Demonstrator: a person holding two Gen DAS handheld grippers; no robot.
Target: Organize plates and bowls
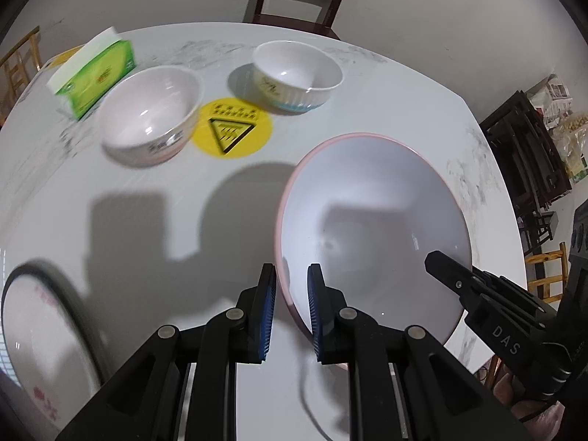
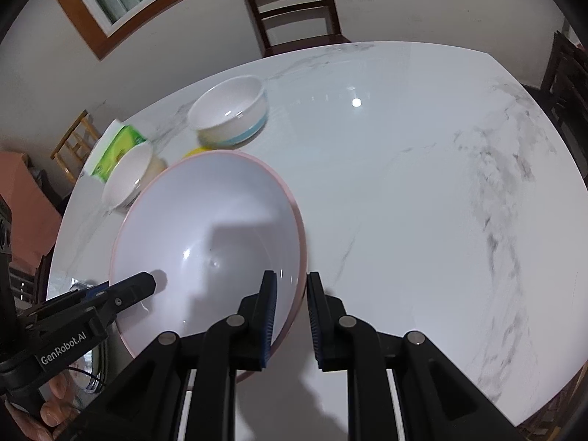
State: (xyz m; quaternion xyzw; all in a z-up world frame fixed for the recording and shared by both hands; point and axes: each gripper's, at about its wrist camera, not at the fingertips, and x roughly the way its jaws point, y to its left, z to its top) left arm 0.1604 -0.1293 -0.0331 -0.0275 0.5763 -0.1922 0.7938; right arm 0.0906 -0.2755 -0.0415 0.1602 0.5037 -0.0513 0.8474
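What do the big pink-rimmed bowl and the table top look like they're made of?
Pink-rimmed bowl: probably glazed ceramic or melamine; its smooth white inside shows soft highlights, and the look alone can't settle which. Table top: polished marble or a marble-look slab, white with grey veining and a sharp lamp reflection.
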